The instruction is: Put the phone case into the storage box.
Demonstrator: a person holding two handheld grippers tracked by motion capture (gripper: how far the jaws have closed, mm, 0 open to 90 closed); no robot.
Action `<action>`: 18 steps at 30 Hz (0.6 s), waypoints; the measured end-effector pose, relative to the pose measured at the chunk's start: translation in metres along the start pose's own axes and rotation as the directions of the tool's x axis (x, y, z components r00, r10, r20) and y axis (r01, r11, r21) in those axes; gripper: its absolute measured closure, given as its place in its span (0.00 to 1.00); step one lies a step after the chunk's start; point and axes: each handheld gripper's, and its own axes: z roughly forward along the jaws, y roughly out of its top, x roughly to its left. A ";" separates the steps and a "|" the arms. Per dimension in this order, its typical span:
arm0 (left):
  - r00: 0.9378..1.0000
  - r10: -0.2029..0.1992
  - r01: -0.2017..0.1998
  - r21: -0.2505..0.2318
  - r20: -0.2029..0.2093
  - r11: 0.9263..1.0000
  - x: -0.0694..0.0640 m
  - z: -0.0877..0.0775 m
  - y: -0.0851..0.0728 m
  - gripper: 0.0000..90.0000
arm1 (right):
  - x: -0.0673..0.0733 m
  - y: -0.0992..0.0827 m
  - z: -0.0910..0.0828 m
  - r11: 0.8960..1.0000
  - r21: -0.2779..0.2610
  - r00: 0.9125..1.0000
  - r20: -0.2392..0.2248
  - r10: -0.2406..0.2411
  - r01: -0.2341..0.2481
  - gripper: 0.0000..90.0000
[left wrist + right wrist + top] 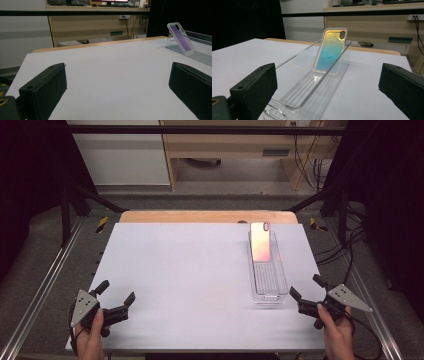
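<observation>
An iridescent phone case (260,241) (330,52) (180,37) leans tilted against the far end of a long clear plastic tray (268,270) (309,87) on the right half of the white table top (180,280). My right gripper (306,287) is open at the near right, just right of the tray's near end, with nothing between its jaws. The same gripper (327,85) looks along the tray toward the case. My left gripper (116,290) (117,85) is open at the near left corner, far from the case and holding nothing.
Metal rails (45,285) run along both sides of the table. A wooden edge (207,216) borders the far side. Cables (345,245) lie on the floor at the right. A wooden cabinet (240,145) stands behind.
</observation>
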 end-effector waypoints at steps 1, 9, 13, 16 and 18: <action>1.000 0.002 -0.002 -0.002 -0.001 1.000 0.000 0.000 0.000 0.01 | 0.001 0.000 0.001 1.000 -0.001 1.000 -0.003 -0.005 0.005 0.03; 1.000 0.014 -0.014 -0.009 0.001 1.000 -0.001 0.000 0.000 0.01 | 0.011 0.000 0.009 1.000 -0.004 0.999 -0.032 -0.002 0.002 0.03; 1.000 0.017 -0.017 -0.012 0.002 1.000 -0.001 0.000 0.000 0.01 | 0.014 -0.001 0.012 1.000 -0.004 0.999 -0.040 -0.001 0.001 0.02; 1.000 0.018 -0.018 -0.014 0.001 1.000 -0.001 0.000 0.000 0.01 | 0.015 -0.001 0.013 1.000 -0.006 0.999 -0.042 0.001 -0.001 0.02; 1.000 0.027 -0.027 -0.011 0.006 1.000 -0.002 0.001 0.000 0.01 | 0.017 -0.001 0.014 1.000 -0.010 0.999 -0.046 0.010 -0.010 0.02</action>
